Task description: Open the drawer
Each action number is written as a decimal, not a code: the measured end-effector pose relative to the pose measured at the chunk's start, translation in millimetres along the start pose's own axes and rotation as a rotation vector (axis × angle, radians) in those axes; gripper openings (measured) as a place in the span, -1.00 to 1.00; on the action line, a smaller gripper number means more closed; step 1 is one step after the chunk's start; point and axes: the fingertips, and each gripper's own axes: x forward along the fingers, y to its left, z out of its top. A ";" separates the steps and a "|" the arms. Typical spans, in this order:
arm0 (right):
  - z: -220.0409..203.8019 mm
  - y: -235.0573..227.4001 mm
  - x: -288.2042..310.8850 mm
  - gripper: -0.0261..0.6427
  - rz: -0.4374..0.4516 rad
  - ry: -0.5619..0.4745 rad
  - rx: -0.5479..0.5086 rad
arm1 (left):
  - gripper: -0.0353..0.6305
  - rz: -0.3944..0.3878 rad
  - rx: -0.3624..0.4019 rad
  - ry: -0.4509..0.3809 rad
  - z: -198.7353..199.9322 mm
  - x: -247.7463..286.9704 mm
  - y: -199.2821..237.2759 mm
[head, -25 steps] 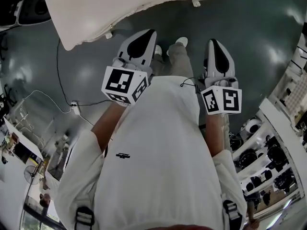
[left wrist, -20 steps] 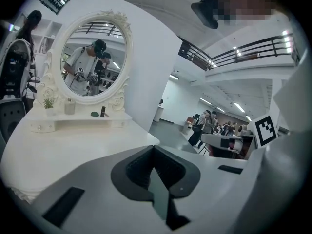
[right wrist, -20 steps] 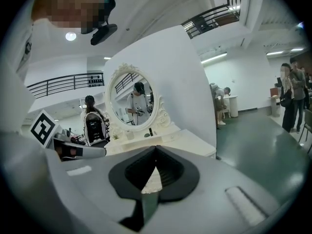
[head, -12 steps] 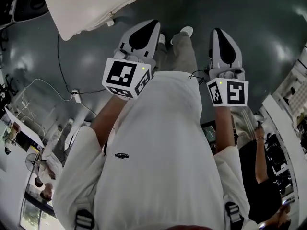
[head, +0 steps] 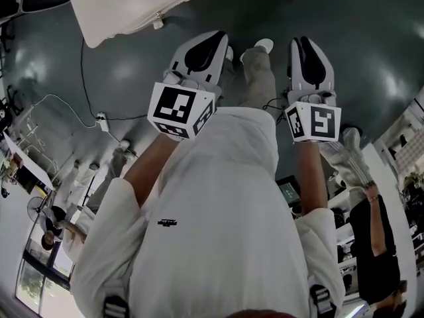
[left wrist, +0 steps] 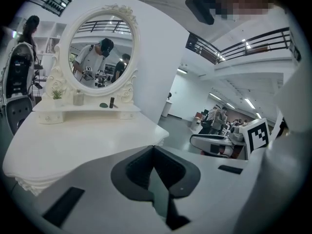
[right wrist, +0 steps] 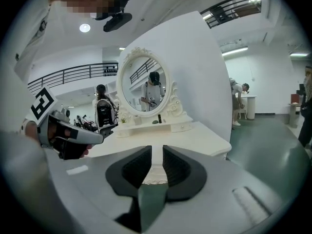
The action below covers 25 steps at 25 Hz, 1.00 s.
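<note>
A white dressing table [left wrist: 83,140] with an oval mirror [left wrist: 100,52] stands ahead; the head view shows its edge [head: 132,18] at the top. Small drawers [left wrist: 127,115] sit in the shelf under the mirror, and one drawer [right wrist: 181,127] also shows in the right gripper view. My left gripper [left wrist: 152,147] is shut and empty, short of the table. My right gripper [right wrist: 157,152] has just been opening: its jaws stand a little apart with nothing between them. Both the left gripper [head: 215,40] and the right gripper [head: 306,43] hover over the floor, clear of the table.
A cable and power strip [head: 101,119] lie on the dark floor at left. Bystanders [head: 371,224] stand at the right. A small bottle [left wrist: 111,102] and a plant [left wrist: 57,94] sit on the mirror shelf. A black-and-white machine [left wrist: 19,82] stands left of the table.
Both grippers have sunk lower and sit slightly further up the head view. The table edge has slid toward the top. Bystanders have come into view at right.
</note>
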 end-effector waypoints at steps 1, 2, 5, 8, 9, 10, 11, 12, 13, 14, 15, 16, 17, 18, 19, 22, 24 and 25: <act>-2.0 -1.5 4.1 -0.71 0.003 0.002 -0.002 | -0.87 0.000 0.000 0.004 -1.8 2.2 -0.1; -4.2 -3.6 8.1 -0.69 0.004 0.004 -0.001 | -0.87 0.000 0.001 0.007 -3.5 4.4 -0.5; -13.5 -11.4 19.6 -0.66 -0.009 0.011 0.019 | -0.87 -0.001 -0.007 0.017 -9.7 10.5 -1.6; -27.6 -18.2 32.6 -0.61 -0.016 0.027 0.032 | -0.87 -0.003 -0.025 0.027 -16.7 16.6 -2.5; -33.0 -20.7 37.5 -0.59 -0.018 0.034 0.037 | -0.87 -0.004 -0.029 0.029 -18.9 19.3 -2.0; -38.4 -23.2 42.6 -0.58 -0.019 0.041 0.043 | -0.87 -0.004 -0.032 0.031 -20.8 22.2 -0.9; -43.5 -25.5 47.4 -0.58 -0.021 0.047 0.049 | -0.87 -0.005 -0.034 0.033 -22.6 24.9 0.6; -48.2 -27.6 51.6 -0.56 -0.022 0.051 0.056 | -0.87 -0.004 -0.035 0.035 -24.4 27.3 2.2; -52.4 -29.6 55.2 -0.55 -0.023 0.055 0.061 | -0.87 -0.003 -0.036 0.037 -26.5 29.3 3.7; -56.3 -31.6 58.5 -0.53 -0.024 0.058 0.066 | -0.87 -0.001 -0.036 0.040 -29.0 31.2 5.2; -60.0 -33.7 61.5 -0.52 -0.026 0.062 0.069 | -0.87 0.001 -0.036 0.044 -31.6 33.0 6.6; -63.6 -35.8 64.5 -0.51 -0.029 0.065 0.070 | -0.87 0.002 -0.036 0.048 -34.1 34.6 8.0; -67.0 -37.8 67.2 -0.50 -0.031 0.069 0.071 | -0.87 0.003 -0.037 0.053 -36.4 35.9 9.1; -70.2 -39.5 69.8 -0.48 -0.033 0.074 0.072 | -0.87 0.003 -0.038 0.056 -38.3 36.9 10.0; -73.0 -41.0 72.5 -0.47 -0.033 0.079 0.072 | -0.87 0.004 -0.040 0.059 -39.7 37.5 10.7; -80.7 -46.5 82.4 -0.47 -0.024 0.088 0.078 | -0.87 0.011 -0.043 0.060 -42.0 40.8 12.2; -87.0 -51.6 86.2 -0.46 -0.032 0.090 0.089 | -0.87 0.015 -0.045 0.064 -45.0 42.5 11.4; -90.8 -54.2 87.0 -0.46 -0.038 0.093 0.094 | -0.87 0.016 -0.049 0.067 -46.5 43.0 10.6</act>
